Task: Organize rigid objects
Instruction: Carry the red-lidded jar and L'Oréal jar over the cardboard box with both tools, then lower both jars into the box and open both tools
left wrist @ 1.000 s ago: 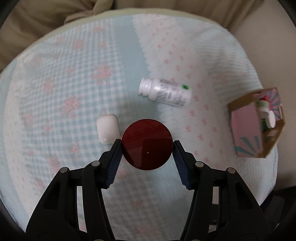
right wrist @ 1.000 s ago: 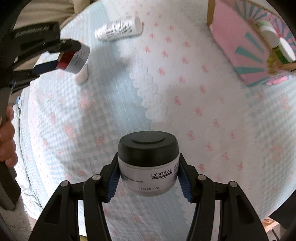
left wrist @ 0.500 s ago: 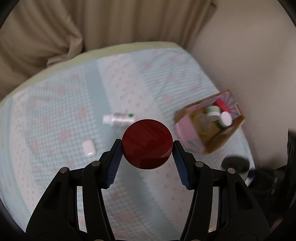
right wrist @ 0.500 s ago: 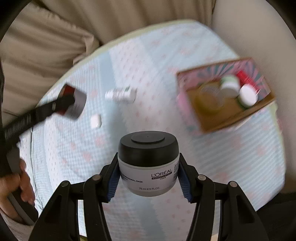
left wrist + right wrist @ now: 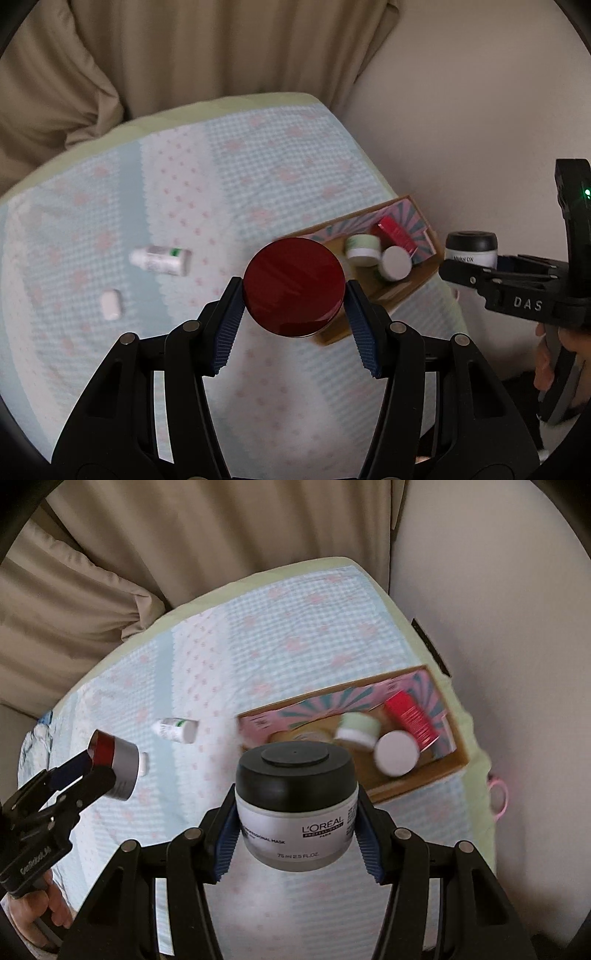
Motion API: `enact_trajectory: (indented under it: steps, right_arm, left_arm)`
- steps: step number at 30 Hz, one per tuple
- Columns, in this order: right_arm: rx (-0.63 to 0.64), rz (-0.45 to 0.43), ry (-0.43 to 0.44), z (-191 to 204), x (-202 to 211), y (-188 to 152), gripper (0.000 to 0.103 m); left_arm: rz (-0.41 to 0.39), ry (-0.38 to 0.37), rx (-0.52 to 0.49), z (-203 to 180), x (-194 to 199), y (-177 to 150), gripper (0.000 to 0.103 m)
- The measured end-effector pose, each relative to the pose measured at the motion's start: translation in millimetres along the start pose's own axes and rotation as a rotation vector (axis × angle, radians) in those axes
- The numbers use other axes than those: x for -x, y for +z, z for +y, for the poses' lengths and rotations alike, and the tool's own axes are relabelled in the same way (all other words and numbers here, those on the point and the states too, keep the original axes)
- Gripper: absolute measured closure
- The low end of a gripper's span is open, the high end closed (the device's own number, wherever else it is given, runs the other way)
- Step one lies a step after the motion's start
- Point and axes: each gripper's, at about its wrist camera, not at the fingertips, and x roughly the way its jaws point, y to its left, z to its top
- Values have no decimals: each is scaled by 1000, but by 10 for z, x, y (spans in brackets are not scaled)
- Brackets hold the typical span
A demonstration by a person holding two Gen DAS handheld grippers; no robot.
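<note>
cardboard box [image 5: 421,775] on the quilt [image 5: 221,177] holds jars; bottle [image 5: 162,260] lies apart. left gripper [image 5: 294,288] clamps a red-lidded jar [image 5: 294,286], right gripper [image 5: 295,812] a black-lidded jar [image 5: 295,797].

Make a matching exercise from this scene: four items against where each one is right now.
Items:
1. red-lidded jar
2. black-lidded jar
3. white bottle
4. green-lidded jar

Places:
A. in the box
B. lying on the bedspread
C. in the left gripper
D. in the right gripper

Pairs: 1-C, 2-D, 3-B, 4-A
</note>
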Motion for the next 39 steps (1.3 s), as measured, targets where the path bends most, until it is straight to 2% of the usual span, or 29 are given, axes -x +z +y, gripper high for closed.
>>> enact_trajectory:
  steps: [7,14,22,28,30,31,32,33,34,39]
  right_arm:
    - [65,53,5,-657,-413,279,51]
    - [56,112,24,-1215,-1085,459,51]
    - [132,128,34,-1351,-1620,572,51]
    - [139,149,70,-1377,-1844,616,51]
    - [134,146,77,-1390,-1891,656,50]
    - [131,143,82,-1397,-1896,668,49]
    - [127,140,89,-1407,-1896,686,28]
    - [118,135,105,-1420,-1879,708,11]
    - [107,121,120,-1443,-1840,721,0]
    - [54,74,161,-1534,-1689,694,0]
  left_arm:
    - [43,-9,61,-491,-722,113,52]
    - [99,-1,72,-690,-1539,119,52]
    - [180,53,69,-692,-2135,67,53]
    - [196,84,18,-752,-2279,76,53]
    - [204,70,-5,-782,-2302,90,52]
    - [200,53,-9,-797,-2292,97,50]
    - [196,55,-14,-813,-2267,105,44]
    - [197,67,-23,-822,-2251,106,11]
    - [181,90,-41,-835,-2194,92,0]
    - [181,126,-58,-791,-2070,-46,0]
